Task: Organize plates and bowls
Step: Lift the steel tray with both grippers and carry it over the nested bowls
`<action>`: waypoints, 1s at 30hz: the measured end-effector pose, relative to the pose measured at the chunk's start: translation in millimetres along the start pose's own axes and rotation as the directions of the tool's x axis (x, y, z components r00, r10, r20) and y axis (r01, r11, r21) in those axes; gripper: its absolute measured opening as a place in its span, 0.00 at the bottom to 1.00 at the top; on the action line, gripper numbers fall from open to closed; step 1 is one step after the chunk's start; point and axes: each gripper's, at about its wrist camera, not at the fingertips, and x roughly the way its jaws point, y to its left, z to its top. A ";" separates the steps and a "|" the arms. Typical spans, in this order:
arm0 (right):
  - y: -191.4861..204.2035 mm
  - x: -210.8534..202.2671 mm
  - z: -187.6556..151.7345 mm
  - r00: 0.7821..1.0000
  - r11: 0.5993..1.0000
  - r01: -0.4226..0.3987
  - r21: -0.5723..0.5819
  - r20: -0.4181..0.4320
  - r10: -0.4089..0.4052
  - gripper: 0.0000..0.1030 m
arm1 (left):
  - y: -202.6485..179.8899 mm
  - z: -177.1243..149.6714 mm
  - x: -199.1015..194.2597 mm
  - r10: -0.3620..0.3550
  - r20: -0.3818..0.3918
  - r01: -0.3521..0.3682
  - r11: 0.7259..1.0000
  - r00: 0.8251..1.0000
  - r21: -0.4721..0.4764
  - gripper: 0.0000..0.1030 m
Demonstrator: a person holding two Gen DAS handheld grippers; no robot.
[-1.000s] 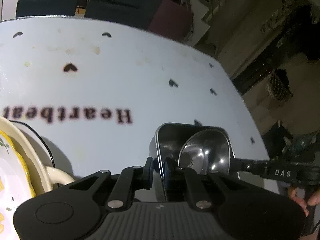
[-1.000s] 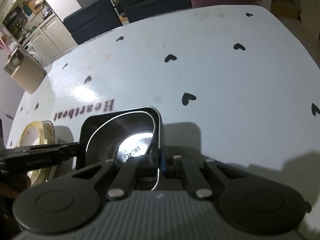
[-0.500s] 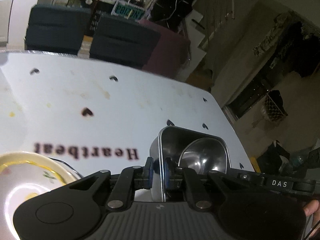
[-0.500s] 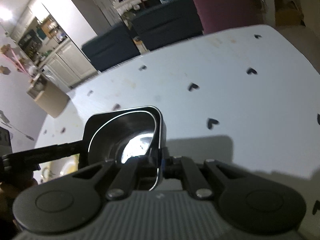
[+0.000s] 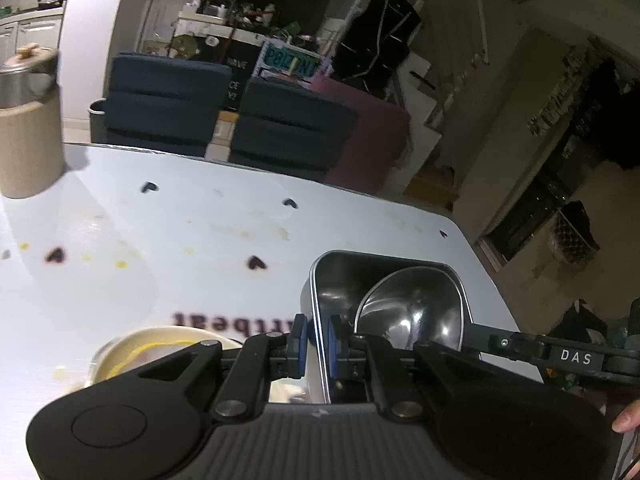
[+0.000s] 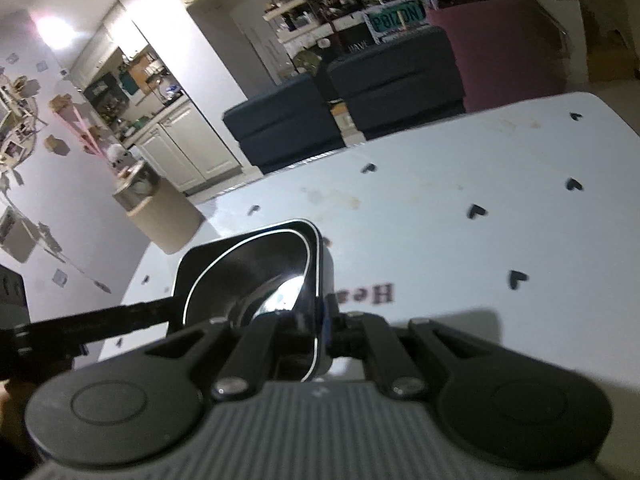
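Left wrist view: our left gripper (image 5: 314,340) pinches the steel bowl's (image 5: 384,304) near wall; our right gripper (image 6: 316,320) clamps its opposite rim.

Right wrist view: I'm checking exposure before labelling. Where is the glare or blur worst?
Right wrist view: bright glare inside the steel container, blown-out ceiling light top left, soft tablecloth lettering. Left wrist view: the container reflects mildly, the yellow-rimmed plate is blurred, the room is dim.
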 end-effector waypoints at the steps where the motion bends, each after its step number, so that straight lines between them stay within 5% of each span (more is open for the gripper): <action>1: 6.4 3.1 0.2 1.000 1.000 -0.009 0.003 0.003 0.009 0.05 | 4.8 0.5 -5.1 0.004 0.005 -0.004 1.000 1.000 -0.005 0.10; 17: 67.5 49.2 -12.4 0.993 0.994 -0.109 0.001 -0.054 0.108 0.05 | 96.6 -16.5 -61.0 0.052 0.022 -0.048 0.987 0.998 -0.154 0.10; 30: 68.7 67.1 -22.3 0.987 0.996 -0.075 0.057 -0.140 0.082 0.05 | 129.0 -29.2 -32.0 0.021 -0.073 -0.038 0.970 0.997 -0.242 0.10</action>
